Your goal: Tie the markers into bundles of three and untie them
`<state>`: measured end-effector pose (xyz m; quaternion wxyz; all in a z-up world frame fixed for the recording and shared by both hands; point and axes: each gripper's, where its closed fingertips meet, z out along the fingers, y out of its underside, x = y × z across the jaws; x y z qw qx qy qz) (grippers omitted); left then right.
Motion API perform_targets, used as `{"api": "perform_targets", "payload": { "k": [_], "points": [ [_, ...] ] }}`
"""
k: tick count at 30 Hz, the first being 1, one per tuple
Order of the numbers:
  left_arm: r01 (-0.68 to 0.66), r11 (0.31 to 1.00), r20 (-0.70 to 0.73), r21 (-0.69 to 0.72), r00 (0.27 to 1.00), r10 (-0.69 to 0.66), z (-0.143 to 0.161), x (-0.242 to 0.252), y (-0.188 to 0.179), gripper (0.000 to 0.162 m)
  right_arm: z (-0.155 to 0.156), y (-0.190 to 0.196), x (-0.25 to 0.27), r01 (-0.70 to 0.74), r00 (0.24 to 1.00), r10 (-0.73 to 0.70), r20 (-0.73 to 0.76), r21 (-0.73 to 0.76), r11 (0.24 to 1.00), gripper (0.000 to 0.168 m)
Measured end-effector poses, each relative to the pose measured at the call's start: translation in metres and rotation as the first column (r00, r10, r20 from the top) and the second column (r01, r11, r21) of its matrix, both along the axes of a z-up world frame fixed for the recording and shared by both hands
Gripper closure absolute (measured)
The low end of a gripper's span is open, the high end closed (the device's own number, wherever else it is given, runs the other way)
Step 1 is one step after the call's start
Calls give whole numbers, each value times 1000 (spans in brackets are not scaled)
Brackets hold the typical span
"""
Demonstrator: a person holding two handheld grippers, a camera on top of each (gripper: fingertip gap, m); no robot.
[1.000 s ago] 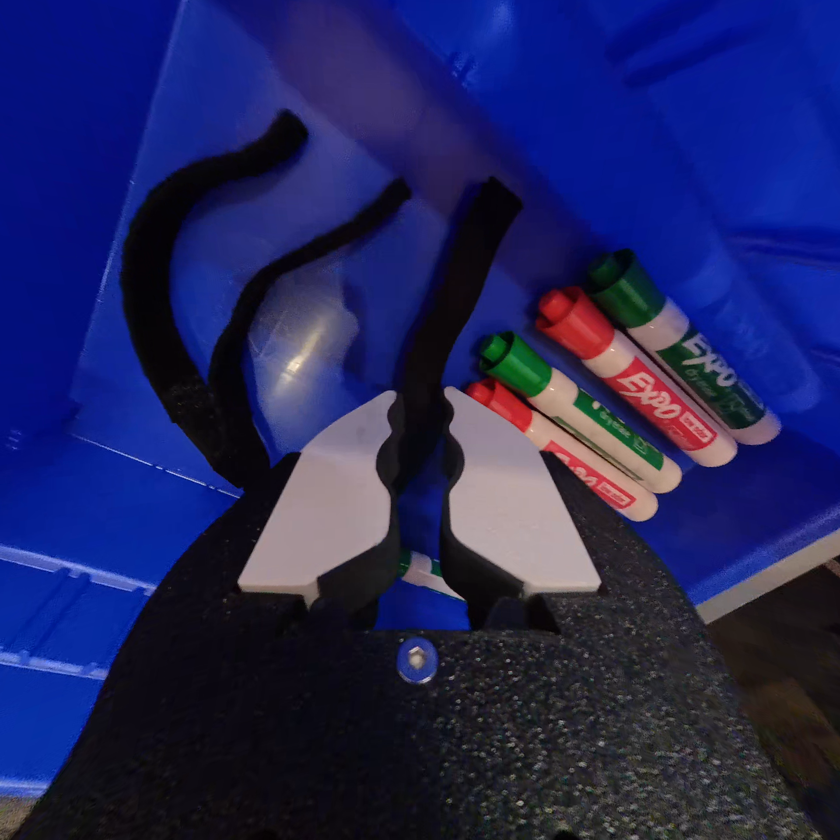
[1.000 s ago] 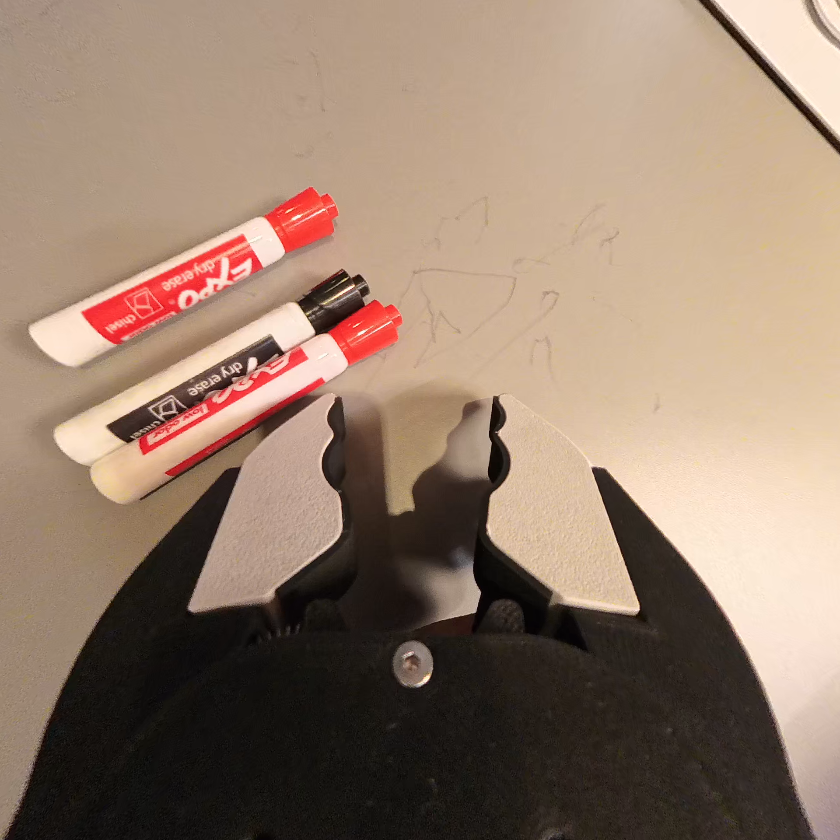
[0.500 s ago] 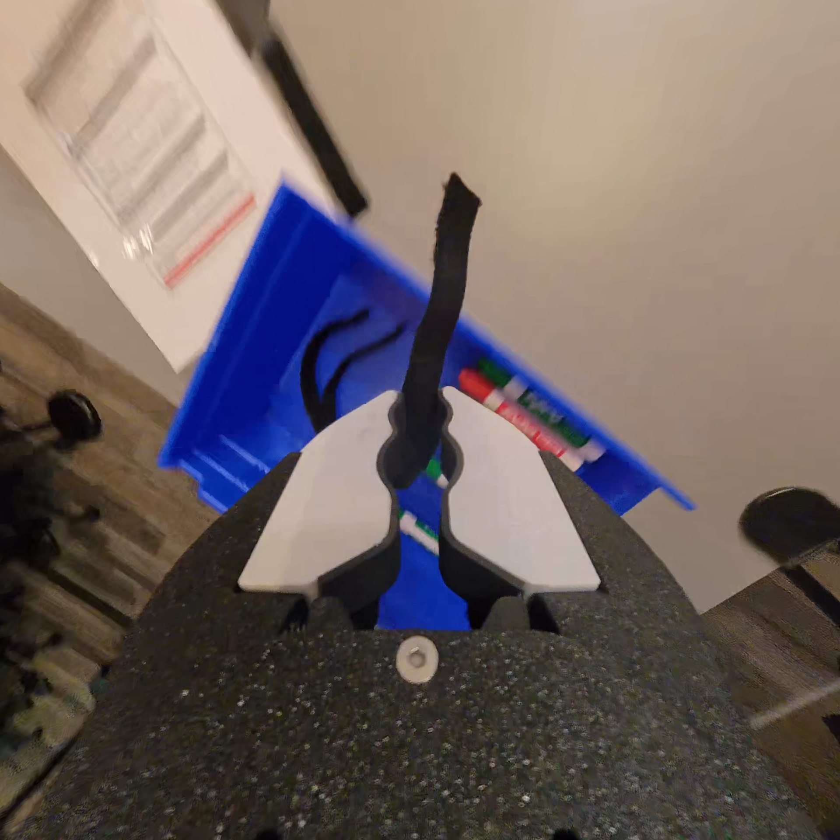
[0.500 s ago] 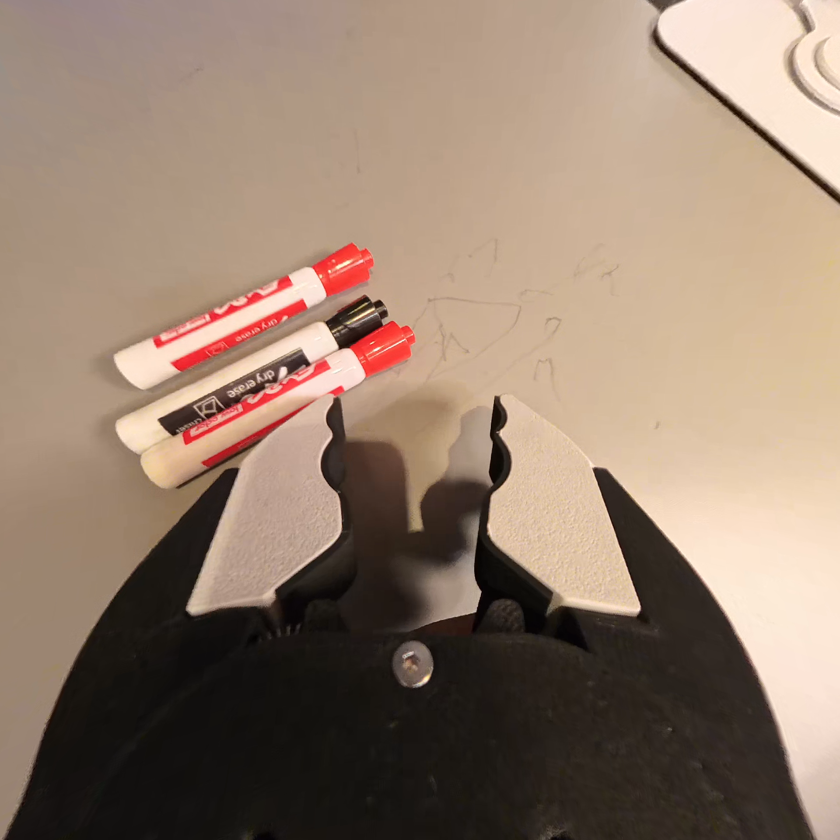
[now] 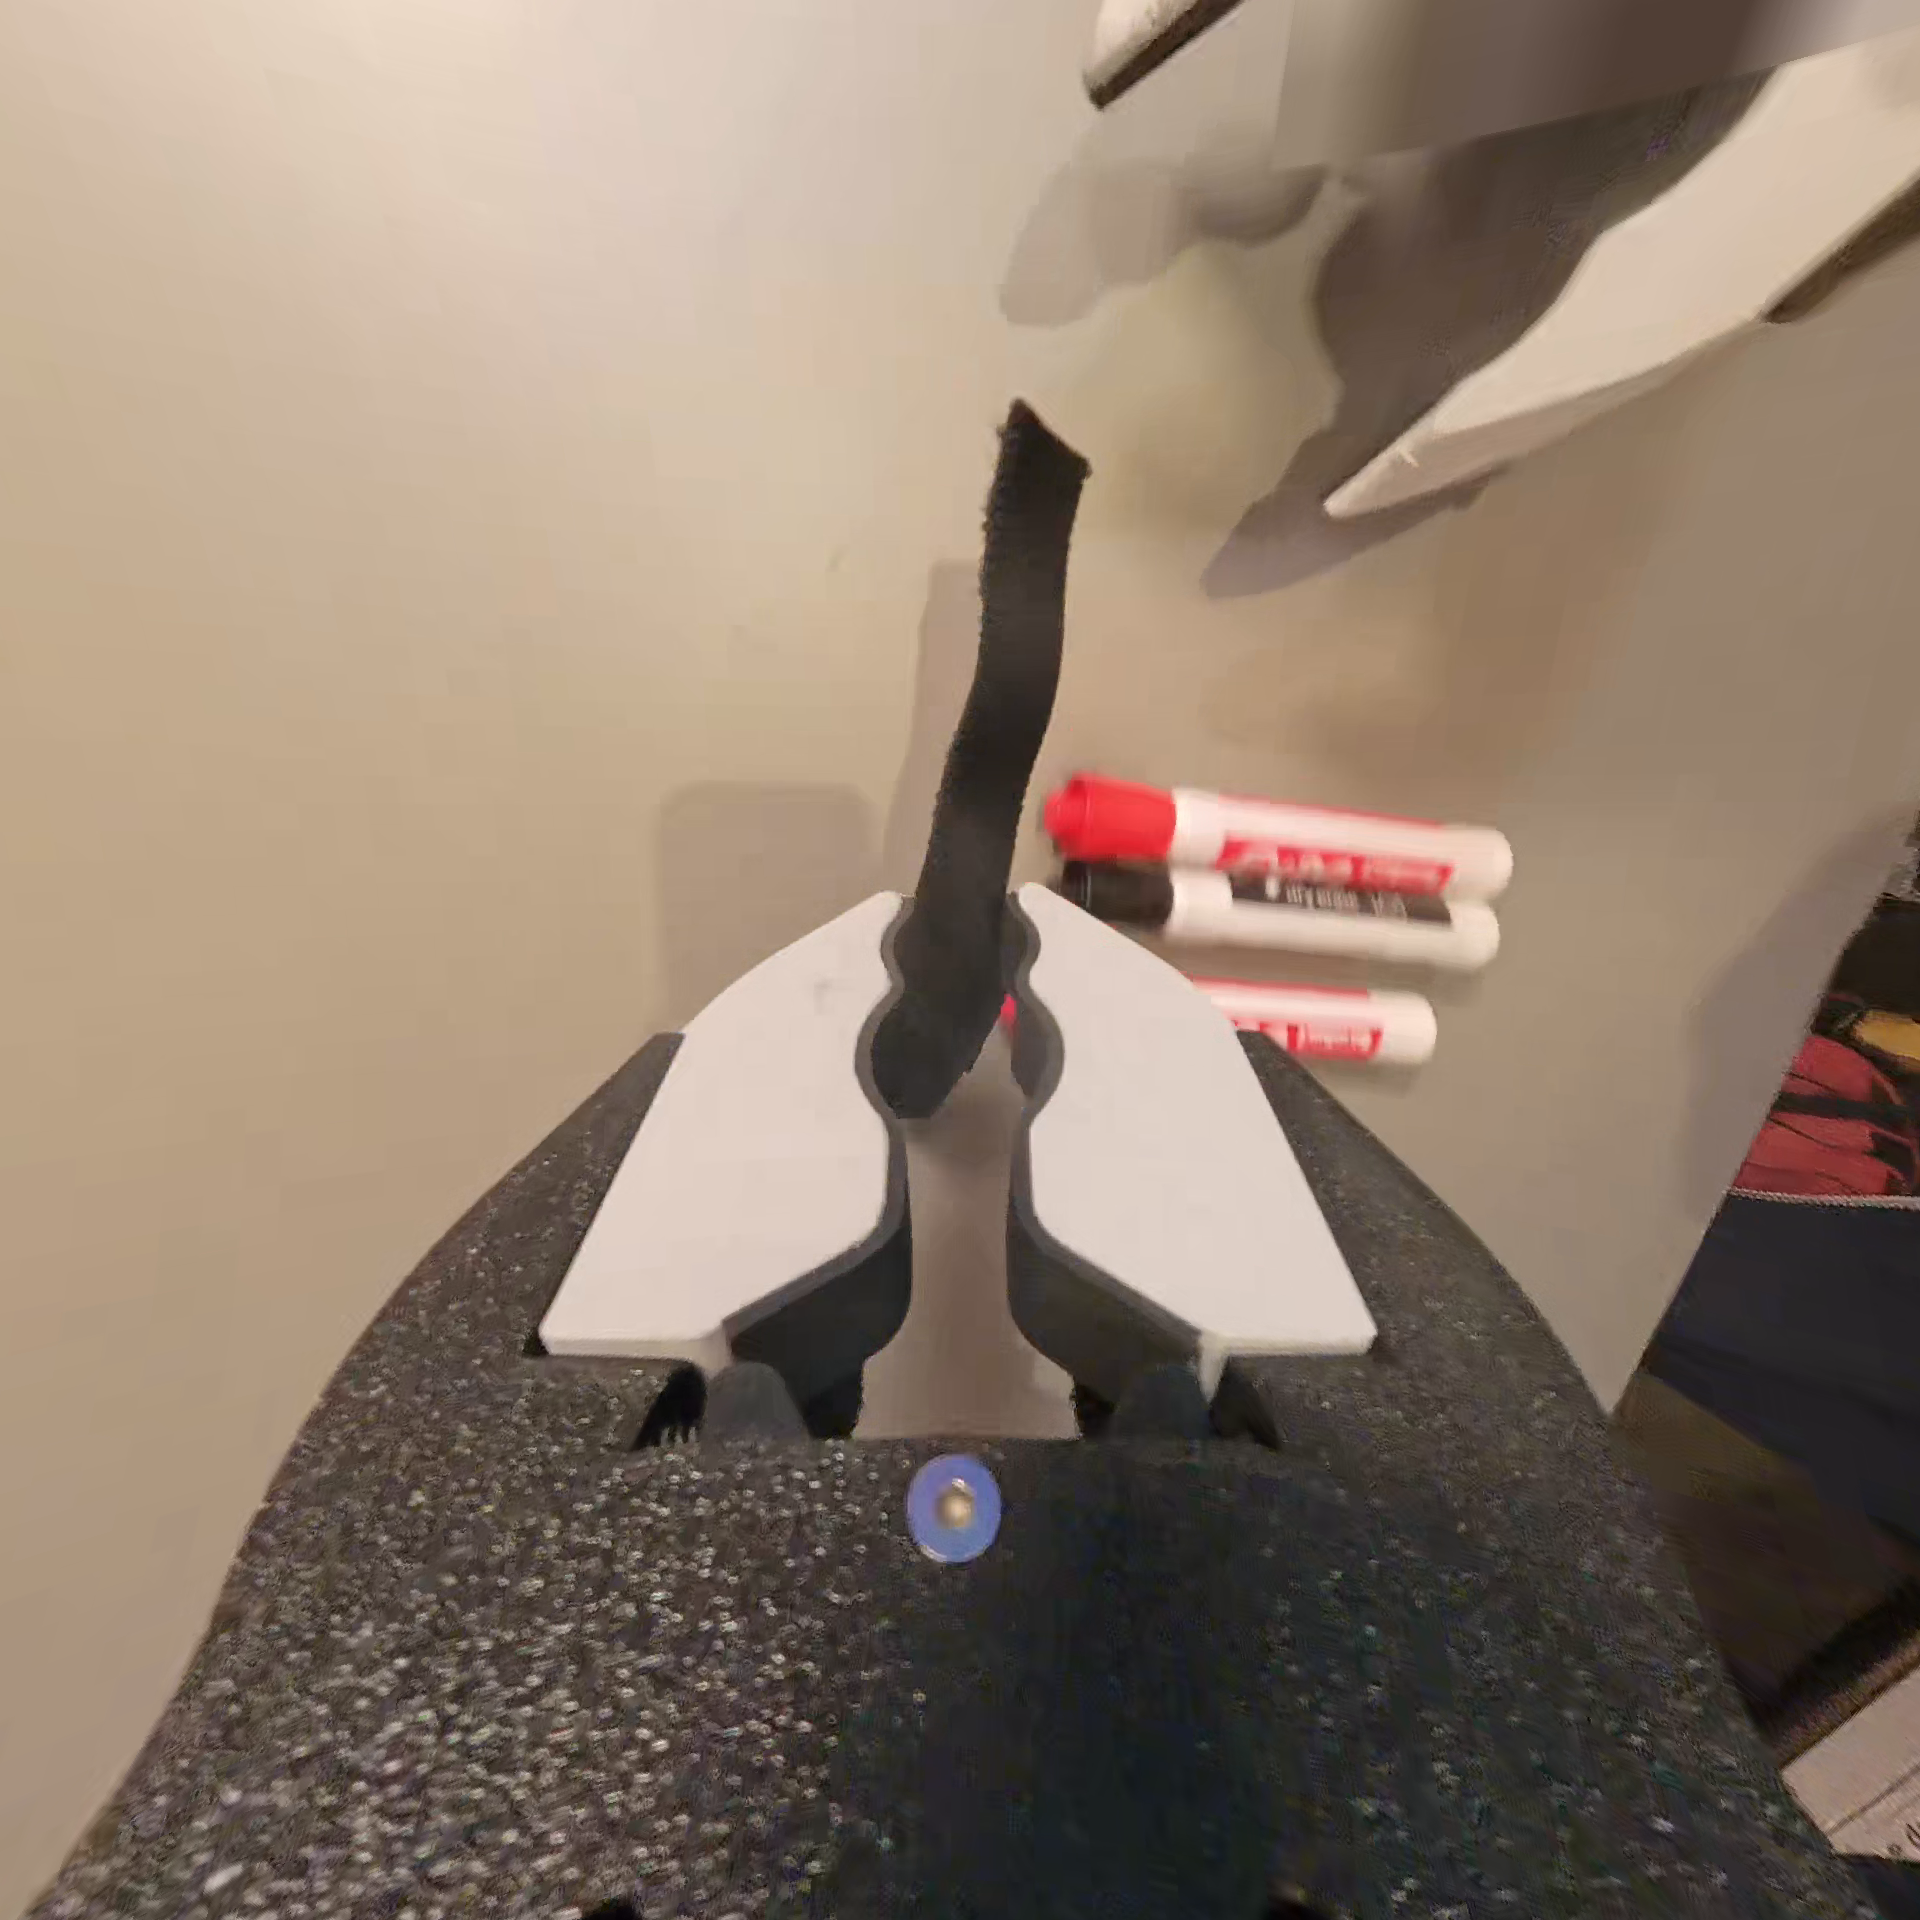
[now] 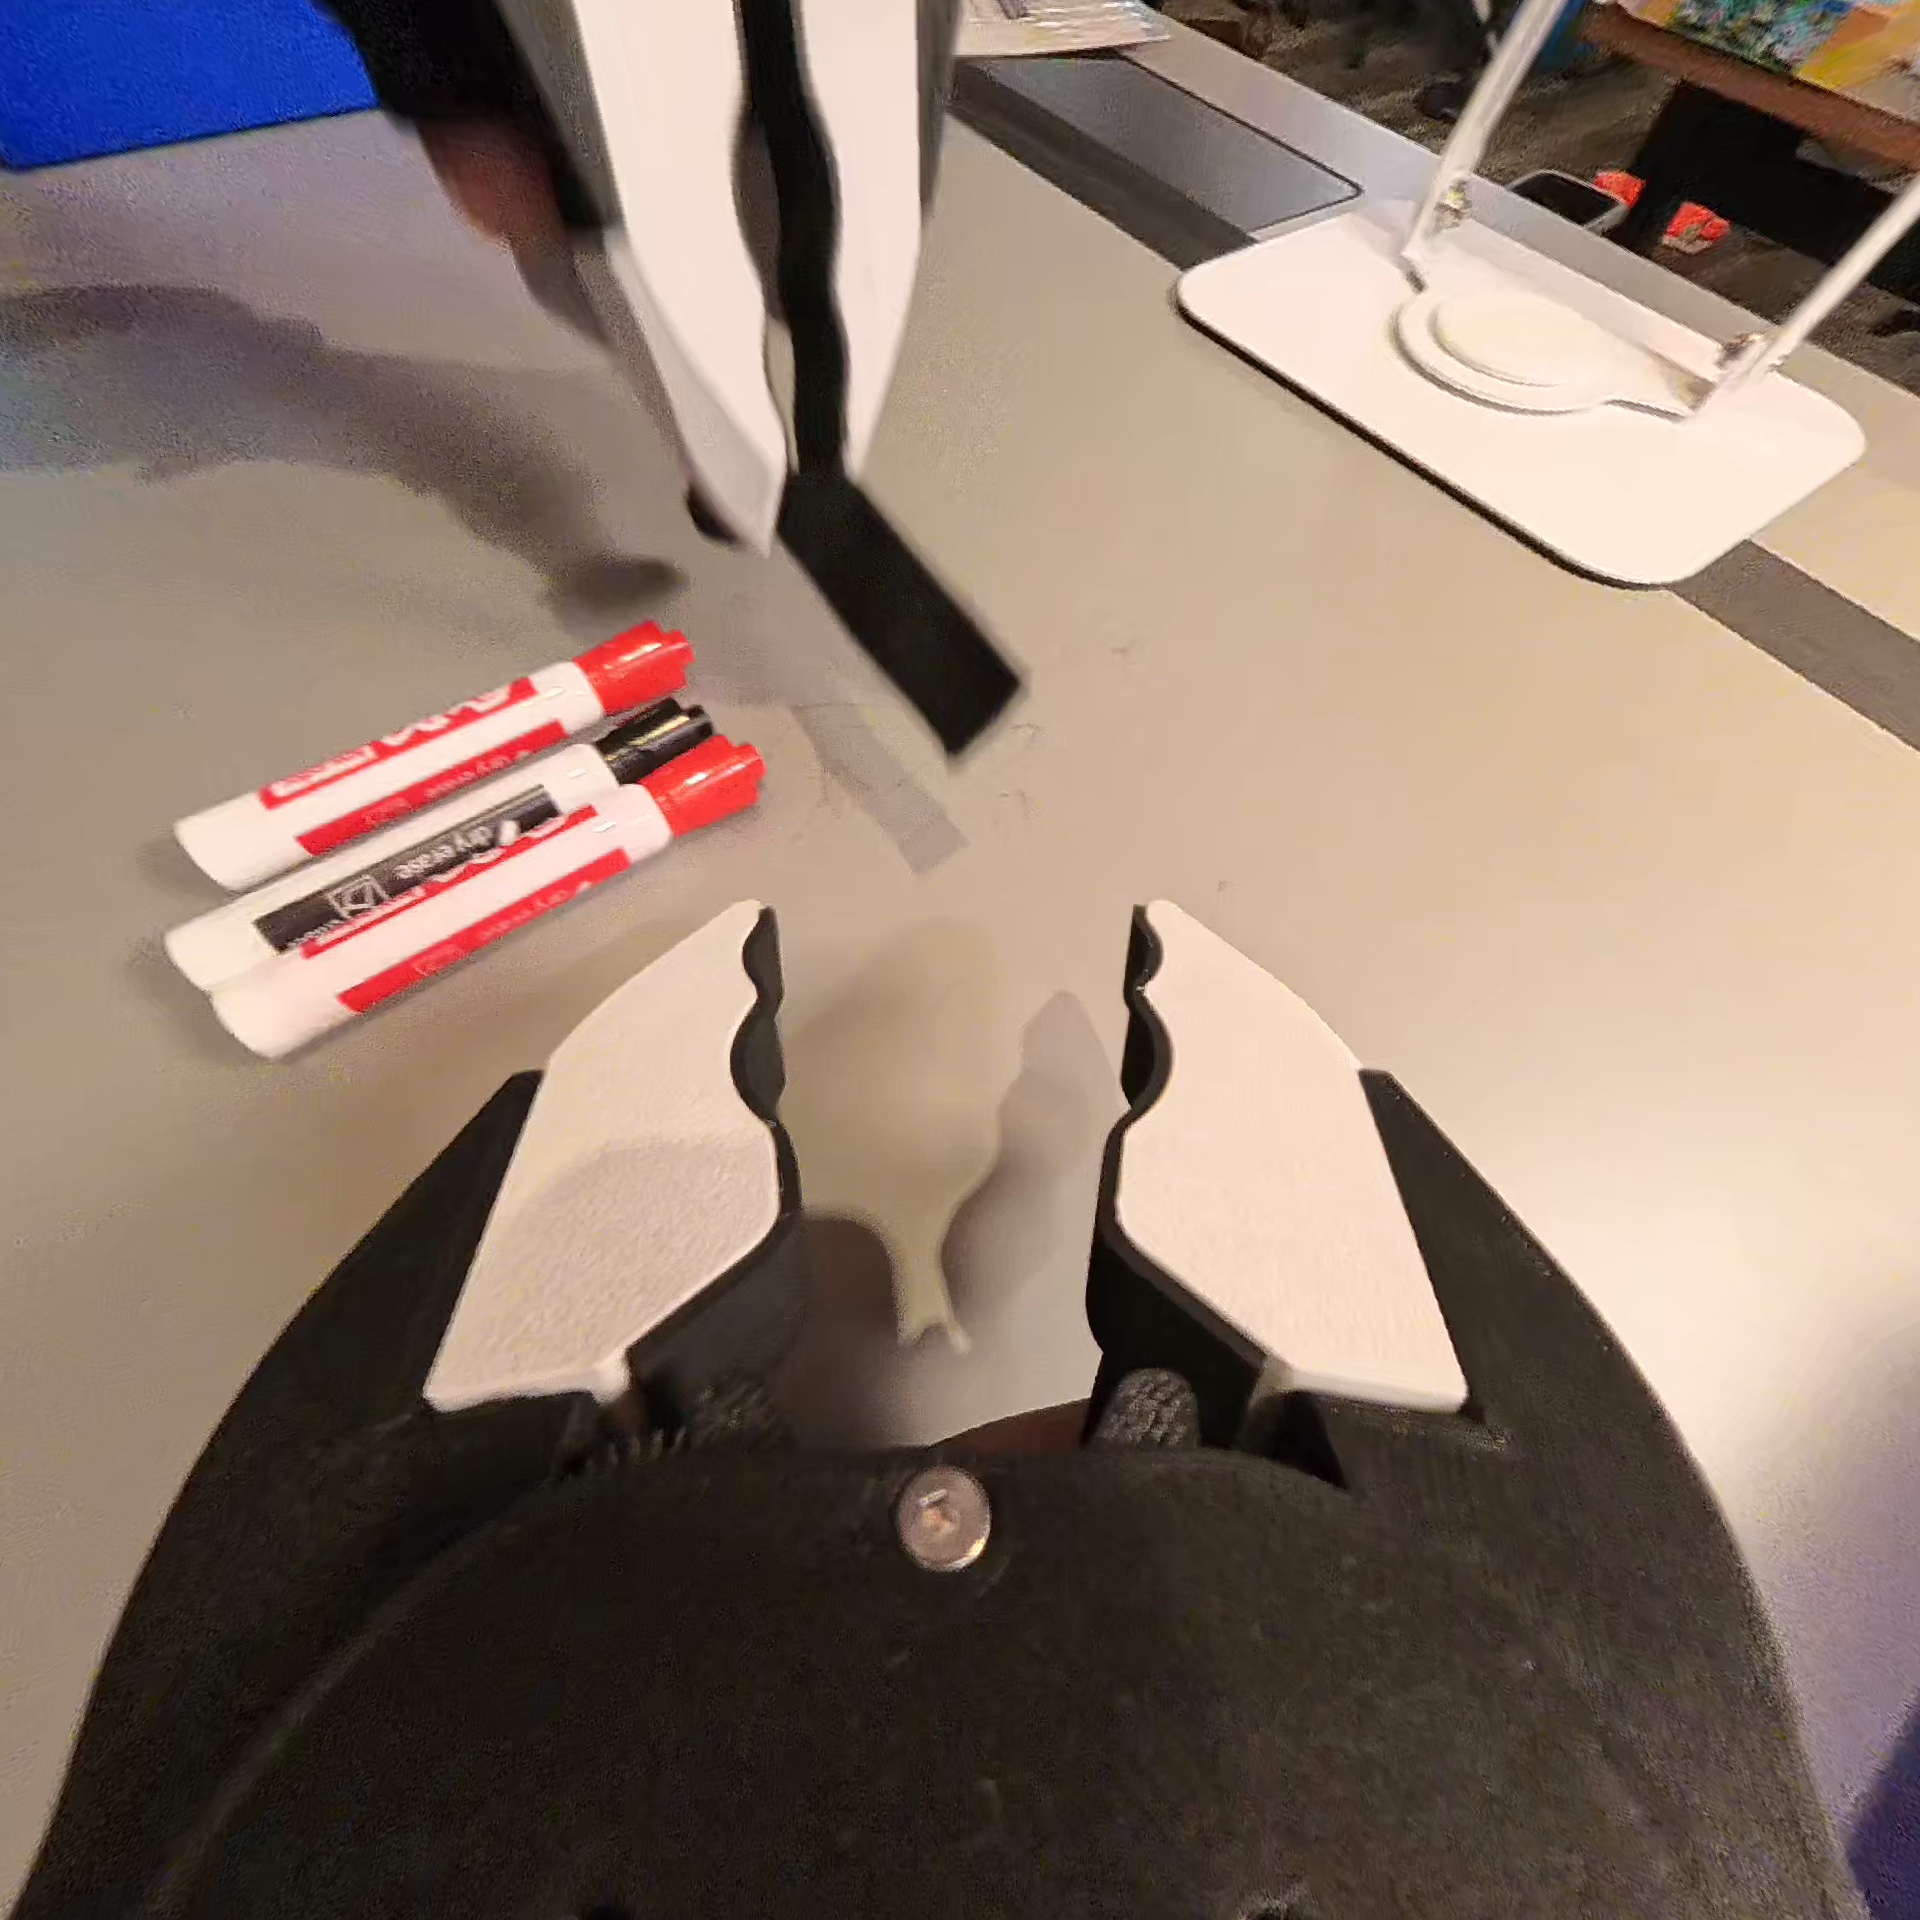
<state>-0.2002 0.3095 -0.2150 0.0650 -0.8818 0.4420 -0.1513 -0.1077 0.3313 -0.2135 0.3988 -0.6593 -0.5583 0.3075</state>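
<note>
Three glossy white-barrelled markers [image 6: 457,842], two red caps + one black, lie loose side by side mid-table [image 6: 1351,831], unbundled, w/ my left gripper [image 5: 956,966] clamped on a fuzzy black strap [image 5: 997,727] above them and my right gripper [image 6: 951,966] wide open, empty — tying yet to start, I'd judge.

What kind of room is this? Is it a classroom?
Probably an office or workroom, though I can't be sure. There is a plain grey desk, three dry-erase markers lying on it, a white stand base like a monitor's, and a blue storage bin at the far edge.
</note>
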Motion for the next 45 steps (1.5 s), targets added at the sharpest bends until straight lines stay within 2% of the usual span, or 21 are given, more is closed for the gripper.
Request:
{"api": "perform_targets", "payload": {
  "k": [3, 5, 8, 11, 13, 16, 18, 21, 23, 28, 33, 38, 45],
  "points": [
    [51, 998, -15, -41, 999, -52, -23, 30, 8, 141, 1, 6, 5, 17, 1000, -17, -6, -4, 1000, 104],
    [75, 997, 2, -30, 997, -75, -27, 41, 12, 137, 1, 7, 5, 20, 1000, -20, -10, -17, 1000, 104],
    [14, 998, 138, 55, 990, -22, -11, 54, 25, 123, 0, 6, 5, 10, 1000, -10, 0, -12, 1000, 104],
    [-141, 965, 317, 219, 946, 67, 18, 45, 39, 108, -1, 5, 4, 6, 1000, -6, 4, -4, 1000, 104],
    [-310, 894, 442, 323, 885, 148, 35, 22, 48, 103, 0, 4, 3, 5, 1000, -5, 0, -10, 1000, 104],
    [-573, 691, 626, 440, 748, 221, 50, -29, 55, 96, 1, -2, -4, -8, 1000, 7, -20, -52, 999, 105],
    [-698, 569, 735, 434, 640, 224, 54, -58, 53, 95, 2, -9, -13, -23, 999, 21, -27, -82, 996, 106],
    [-797, 478, 819, 369, 522, 238, 55, -81, 51, 91, 6, -23, -32, -57, 998, 54, -32, -97, 994, 110],
    [-816, 480, 832, 322, 486, 268, 50, -83, 54, 85, 5, -29, -45, -76, 997, 73, -28, -98, 992, 110],
    [-777, 521, 789, 354, 547, 279, 40, -76, 55, 82, 0, -41, -75, -172, 985, 172, -2, -58, 983, 109],
    [-785, 549, 797, 286, 513, 319, 34, -76, 45, 85, 7, -49, -88, -261, 965, 260, -42, -24, 965, 110],
    [-768, 561, 769, 308, 548, 328, 29, -70, 32, 90, 19, -49, -84, -252, 959, 259, -119, 70, 965, 115],
    [-731, 588, 715, 345, 611, 340, 21, -61, 33, 92, 29, -35, -77, -196, 958, 191, -213, 0, 981, 117]
  ]
}}
